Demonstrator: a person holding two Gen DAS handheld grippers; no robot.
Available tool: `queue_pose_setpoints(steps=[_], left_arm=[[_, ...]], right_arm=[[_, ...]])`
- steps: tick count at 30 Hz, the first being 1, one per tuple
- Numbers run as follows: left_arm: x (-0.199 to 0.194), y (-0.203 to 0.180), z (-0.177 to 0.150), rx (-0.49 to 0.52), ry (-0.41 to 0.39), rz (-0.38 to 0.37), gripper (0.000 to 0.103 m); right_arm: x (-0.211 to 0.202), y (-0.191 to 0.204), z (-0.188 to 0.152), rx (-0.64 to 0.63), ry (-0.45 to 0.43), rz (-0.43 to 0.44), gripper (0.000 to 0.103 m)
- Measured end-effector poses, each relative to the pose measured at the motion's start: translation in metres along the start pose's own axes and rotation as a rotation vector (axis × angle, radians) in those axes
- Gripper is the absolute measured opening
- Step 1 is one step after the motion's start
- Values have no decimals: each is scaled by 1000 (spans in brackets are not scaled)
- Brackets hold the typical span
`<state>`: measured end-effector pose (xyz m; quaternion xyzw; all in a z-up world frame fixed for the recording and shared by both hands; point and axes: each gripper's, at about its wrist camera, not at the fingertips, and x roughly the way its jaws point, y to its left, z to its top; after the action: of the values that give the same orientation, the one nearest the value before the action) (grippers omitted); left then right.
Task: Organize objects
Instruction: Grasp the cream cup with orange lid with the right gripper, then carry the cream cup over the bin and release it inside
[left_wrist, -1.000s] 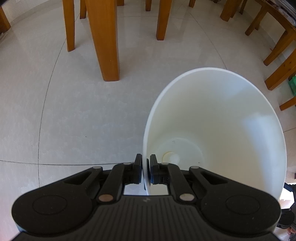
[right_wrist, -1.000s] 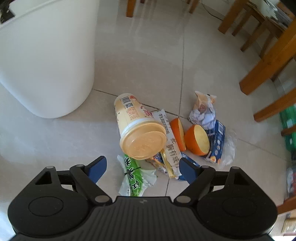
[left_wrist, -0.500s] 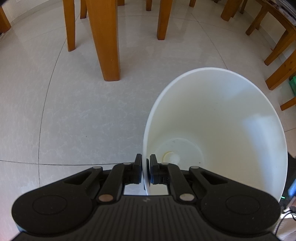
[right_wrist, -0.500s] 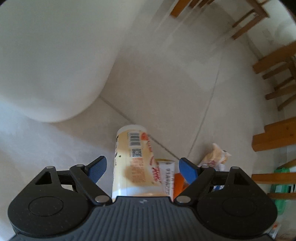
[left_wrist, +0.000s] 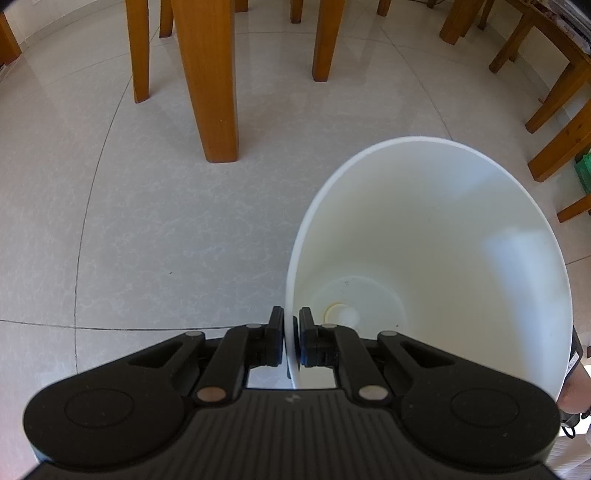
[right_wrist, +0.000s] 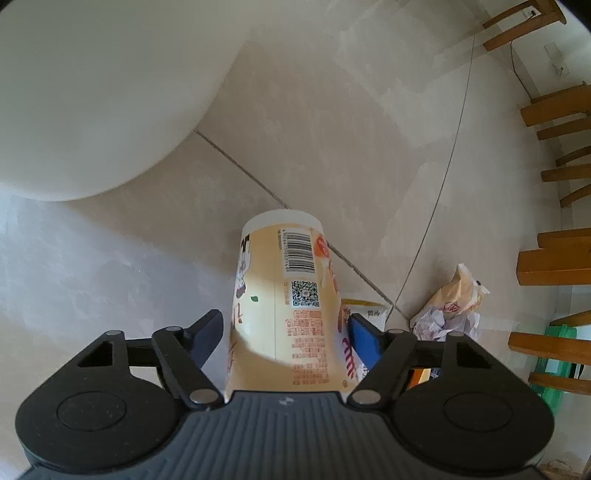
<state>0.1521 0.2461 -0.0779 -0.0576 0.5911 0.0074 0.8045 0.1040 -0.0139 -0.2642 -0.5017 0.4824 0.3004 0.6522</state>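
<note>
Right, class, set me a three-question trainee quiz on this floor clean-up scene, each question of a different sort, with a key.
1. True or false: the white bin already has litter inside.
2. Which part of the bin does the left gripper clamp: A the rim, B the base, C a handle?
3. Name the thing between the fingers of the right gripper.

Key:
1. False; only its bare bottom shows.
2. A.
3. The yellow drink cup, lying tilted on the floor; the jaws are closing around it.
</note>
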Motion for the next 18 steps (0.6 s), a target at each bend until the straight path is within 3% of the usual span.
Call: queue_pose_setpoints(steps=[7,18], left_arm=[[1,0,0,4,-1,0,6],[4,-4,1,4,-5,4,6]], right_arm=[[-3,-7,-3,12,-7,19,73],[-51,-45,-14,75,-52,54,73]])
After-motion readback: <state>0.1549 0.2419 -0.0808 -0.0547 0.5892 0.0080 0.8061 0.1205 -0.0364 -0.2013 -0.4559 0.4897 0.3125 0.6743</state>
